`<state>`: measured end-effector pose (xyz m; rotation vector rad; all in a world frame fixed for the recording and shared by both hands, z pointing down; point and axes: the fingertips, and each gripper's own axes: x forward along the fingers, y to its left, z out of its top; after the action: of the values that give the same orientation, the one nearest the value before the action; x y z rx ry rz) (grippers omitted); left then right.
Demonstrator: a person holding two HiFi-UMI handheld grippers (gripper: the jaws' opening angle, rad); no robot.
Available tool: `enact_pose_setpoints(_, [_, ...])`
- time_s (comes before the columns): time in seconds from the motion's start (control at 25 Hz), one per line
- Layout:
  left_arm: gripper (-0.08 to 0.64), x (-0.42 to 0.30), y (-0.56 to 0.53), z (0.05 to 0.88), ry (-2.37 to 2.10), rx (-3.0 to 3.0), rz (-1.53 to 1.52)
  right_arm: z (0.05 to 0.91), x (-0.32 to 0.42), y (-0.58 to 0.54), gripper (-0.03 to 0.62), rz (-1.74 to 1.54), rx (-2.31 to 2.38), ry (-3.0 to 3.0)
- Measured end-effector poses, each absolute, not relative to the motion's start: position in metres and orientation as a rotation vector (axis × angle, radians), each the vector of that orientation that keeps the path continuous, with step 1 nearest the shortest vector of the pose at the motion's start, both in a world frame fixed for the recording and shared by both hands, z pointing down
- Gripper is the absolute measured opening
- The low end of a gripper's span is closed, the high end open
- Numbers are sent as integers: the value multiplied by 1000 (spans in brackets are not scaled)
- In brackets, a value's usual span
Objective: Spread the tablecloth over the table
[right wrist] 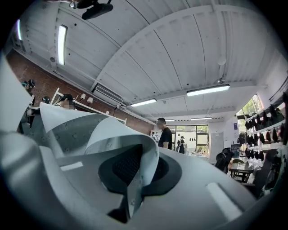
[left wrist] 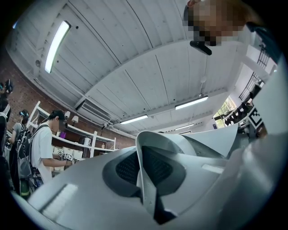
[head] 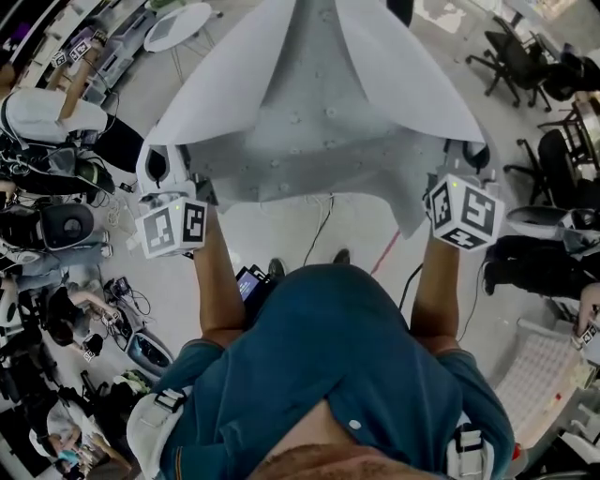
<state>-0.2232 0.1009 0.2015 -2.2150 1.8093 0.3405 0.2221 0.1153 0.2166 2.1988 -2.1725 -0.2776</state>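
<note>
The tablecloth, grey with small pale dots and a white underside, hung in the air between the two grippers and ran forward from them, its side edges curling over. Only the head view showed this whole sheet, with floor under its near edge and no table below it that I could make out. The same view showed black chairs far beyond the right gripper, and a small round white table beyond the left gripper. Each gripper's marker cube faced up at the camera, the left and the right. The gripper views pointed upward and showed what the head view did not: a white ribbed ceiling with strip lights, and the jaws themselves. The left gripper had its jaws pressed together on a folded edge of the tablecloth, which stood up between them in a loop. The right gripper was likewise clamped on a fold of the tablecloth, the dotted side showing to its left. Past the left gripper stood white shelves bearing small things too blurred to tell, with a person in a white shirt beside them. Past the right gripper stood a person in black.
</note>
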Motion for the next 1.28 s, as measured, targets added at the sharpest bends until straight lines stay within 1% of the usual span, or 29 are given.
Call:
enact_pose_setpoints(0.48, [3,-179,111,194,1888,-2125,275,218,268,86,14,-248,2137,-2298])
enact_pose_setpoints(0.88, [3,-147,50,204,1902,-2148,204,237,302,30,14,-169,2139,-2282])
enact_pose_setpoints(1.16, [3,-176,23,221,1886,-2197,232,247,278,25,14,-168,2156,-2217])
enact_pose_setpoints(1.28, [3,-170,-9,225,1878,-2239,224,247,284,2,14,-150,2165,-2182])
